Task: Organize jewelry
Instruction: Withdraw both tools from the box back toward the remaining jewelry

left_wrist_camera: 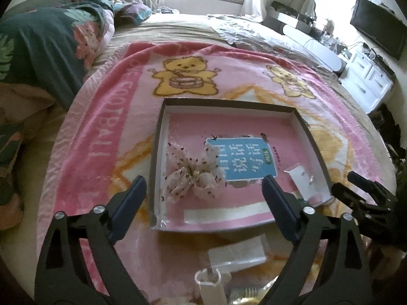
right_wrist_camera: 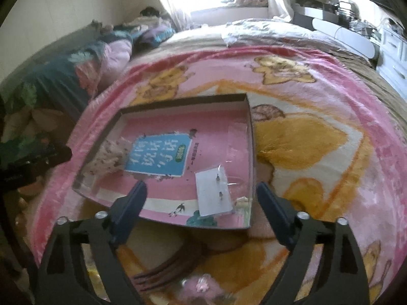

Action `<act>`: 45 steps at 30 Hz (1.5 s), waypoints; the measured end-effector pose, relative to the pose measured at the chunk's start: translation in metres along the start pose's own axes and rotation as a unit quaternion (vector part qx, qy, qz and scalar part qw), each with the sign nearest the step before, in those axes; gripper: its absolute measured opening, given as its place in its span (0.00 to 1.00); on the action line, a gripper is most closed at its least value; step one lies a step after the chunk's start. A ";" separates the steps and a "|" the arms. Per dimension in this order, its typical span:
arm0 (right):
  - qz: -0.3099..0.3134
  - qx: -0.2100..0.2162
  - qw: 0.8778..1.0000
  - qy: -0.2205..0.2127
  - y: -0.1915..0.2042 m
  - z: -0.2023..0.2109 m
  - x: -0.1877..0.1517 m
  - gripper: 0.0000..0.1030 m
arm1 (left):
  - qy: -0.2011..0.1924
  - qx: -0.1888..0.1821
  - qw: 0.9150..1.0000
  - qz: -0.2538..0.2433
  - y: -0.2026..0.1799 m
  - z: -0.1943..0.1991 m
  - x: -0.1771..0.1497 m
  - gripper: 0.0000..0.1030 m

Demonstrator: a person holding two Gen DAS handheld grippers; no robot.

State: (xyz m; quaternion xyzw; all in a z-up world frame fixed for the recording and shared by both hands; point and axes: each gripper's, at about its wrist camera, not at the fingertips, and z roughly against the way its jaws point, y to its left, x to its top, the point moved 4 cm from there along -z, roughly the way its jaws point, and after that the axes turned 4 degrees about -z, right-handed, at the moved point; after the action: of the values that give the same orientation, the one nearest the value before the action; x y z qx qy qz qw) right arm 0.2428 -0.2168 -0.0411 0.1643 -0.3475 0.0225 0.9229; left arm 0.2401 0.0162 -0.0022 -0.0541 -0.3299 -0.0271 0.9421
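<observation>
bow (left_wrist_camera: 193, 175) lies in the box (left_wrist_camera: 156, 137) at its left side, earring card (right_wrist_camera: 213, 193) at its right - both on the pink blanket (left_wrist_camera: 101, 117) on the bed. left tool (left_wrist_camera: 203, 188) and right tool (right_wrist_camera: 201, 198) - jaws wide apart, holding nothing.

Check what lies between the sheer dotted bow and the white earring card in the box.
The blue printed label on the pink box floor, clearest in left wrist view.
</observation>
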 end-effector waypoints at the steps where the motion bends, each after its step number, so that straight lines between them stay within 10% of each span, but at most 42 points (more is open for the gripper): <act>1: -0.002 0.001 1.000 -0.003 0.000 0.005 0.000 0.90 | -0.003 -0.001 1.000 0.001 -0.001 0.005 -0.001 0.88; 24: 0.013 0.010 0.996 -0.084 0.007 0.129 -0.013 0.91 | -0.066 0.006 0.998 0.004 -0.018 0.099 -0.031 0.89; 45: 0.058 0.033 0.996 -0.063 0.037 0.141 -0.052 0.91 | -0.054 0.030 0.998 -0.002 -0.014 0.120 -0.089 0.89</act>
State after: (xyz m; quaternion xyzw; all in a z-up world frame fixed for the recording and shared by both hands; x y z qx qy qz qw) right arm 0.1084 -0.2233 0.0350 0.1754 -0.4126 0.0767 0.8906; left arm 0.0953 0.0175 0.0364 -0.0264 -0.3812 -0.0163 0.9240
